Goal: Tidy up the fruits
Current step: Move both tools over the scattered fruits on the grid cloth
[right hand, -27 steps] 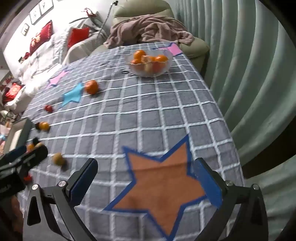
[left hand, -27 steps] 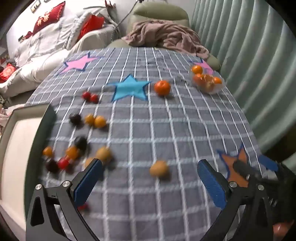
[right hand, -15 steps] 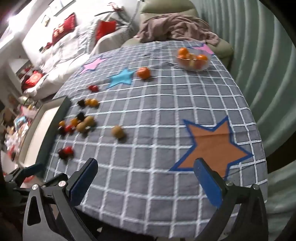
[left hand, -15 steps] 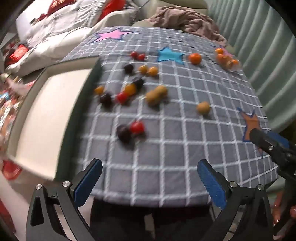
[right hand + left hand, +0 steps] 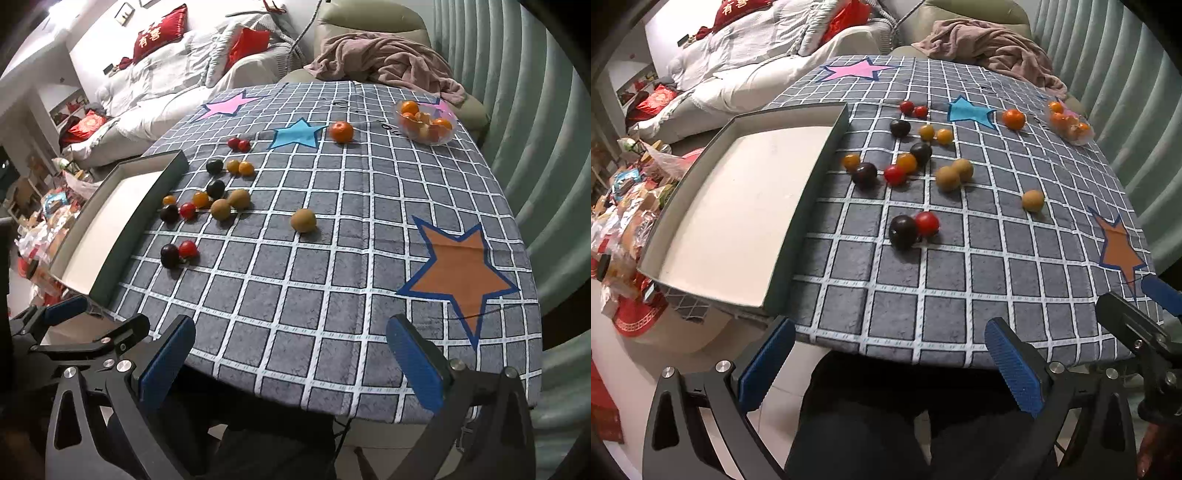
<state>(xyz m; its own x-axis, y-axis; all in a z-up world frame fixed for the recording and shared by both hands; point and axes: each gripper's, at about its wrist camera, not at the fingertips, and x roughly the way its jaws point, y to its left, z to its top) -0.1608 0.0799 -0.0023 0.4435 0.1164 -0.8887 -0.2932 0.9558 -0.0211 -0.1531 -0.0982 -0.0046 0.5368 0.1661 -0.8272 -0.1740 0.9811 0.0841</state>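
I hold both claws wide and empty off the near edge of the bench, left claw (image 5: 886,363) and right claw (image 5: 291,360), so no fruit is picked yet. The small fruits (image 5: 912,162) lie loose on the checked cloth beside the empty tray (image 5: 827,147): dark plums, red and orange tomatoes, tan round ones. Next I reach forward for the nearest dark plum (image 5: 903,232)

Four dark plums (image 5: 903,232), four red tomatoes (image 5: 927,223), five small orange fruits (image 5: 907,163), three tan fruits (image 5: 1032,200), one tangerine (image 5: 1013,119), one tray (image 5: 812,170), one clear bowl (image 5: 424,127).
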